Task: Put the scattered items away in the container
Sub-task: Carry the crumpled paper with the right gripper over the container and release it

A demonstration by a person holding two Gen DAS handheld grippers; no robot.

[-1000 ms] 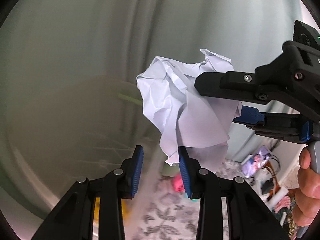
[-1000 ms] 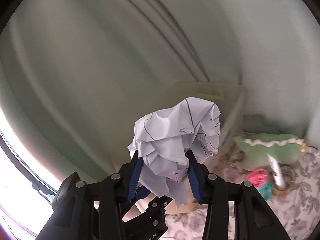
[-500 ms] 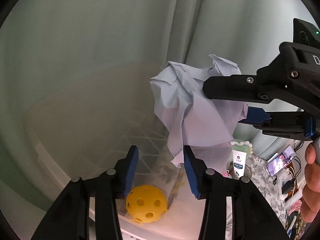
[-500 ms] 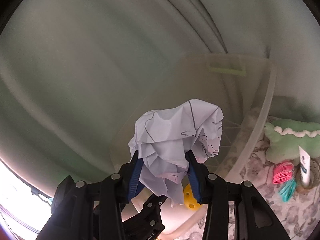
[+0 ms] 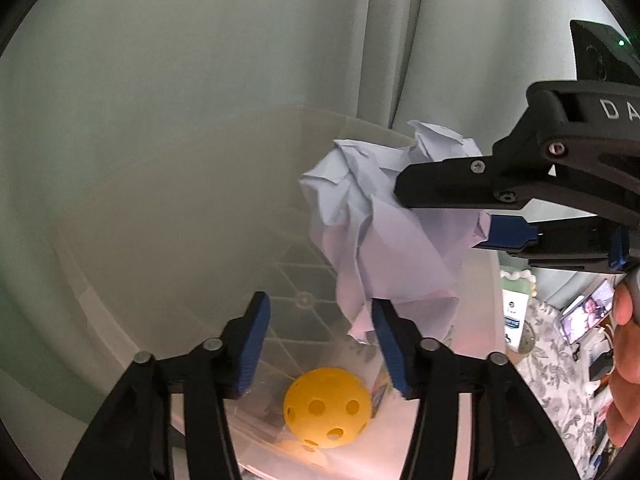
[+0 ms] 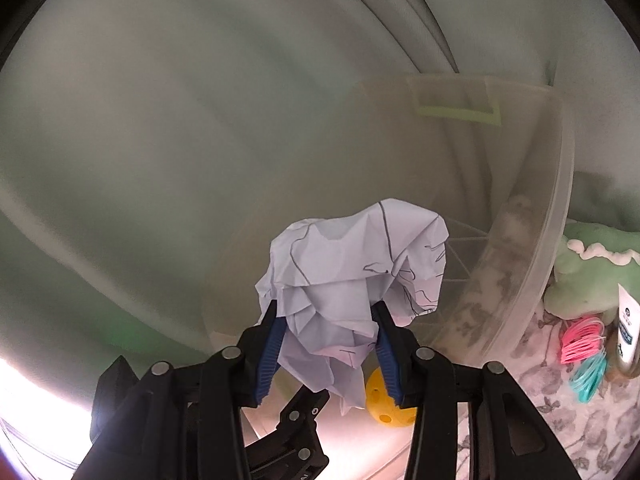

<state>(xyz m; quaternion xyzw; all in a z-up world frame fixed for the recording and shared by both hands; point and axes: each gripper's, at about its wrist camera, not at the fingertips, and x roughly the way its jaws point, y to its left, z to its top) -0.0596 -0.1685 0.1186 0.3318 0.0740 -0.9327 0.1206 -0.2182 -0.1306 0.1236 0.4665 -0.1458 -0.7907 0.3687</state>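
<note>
The right gripper (image 6: pixel 326 344) holds a crumpled ball of white paper (image 6: pixel 352 280), its jaws pinched on the paper's lower folds. A second ago only pale green curtain (image 5: pixel 200 60) lay behind the paper; now the paper hangs over the open mouth of a clear plastic bin (image 6: pixel 552 208), so it looks ready to be dropped in.

The left gripper (image 5: pixel 318 344) hovers just below the paper with its jaws apart, gripping nothing.

The paper is stiff, sharply creased and marked with thin dark pen lines. The bin is cloudy and smooth, with a ribbed floor. On that floor lies a yellow plastic ball (image 5: pixel 326 408), round and pierced with holes.

Outside the bin, a floral cloth carries a soft green plush toy (image 6: pixel 588 268), pink and teal coiled hair ties (image 6: pixel 582 350) and a white tube (image 6: pixel 628 328).
</note>
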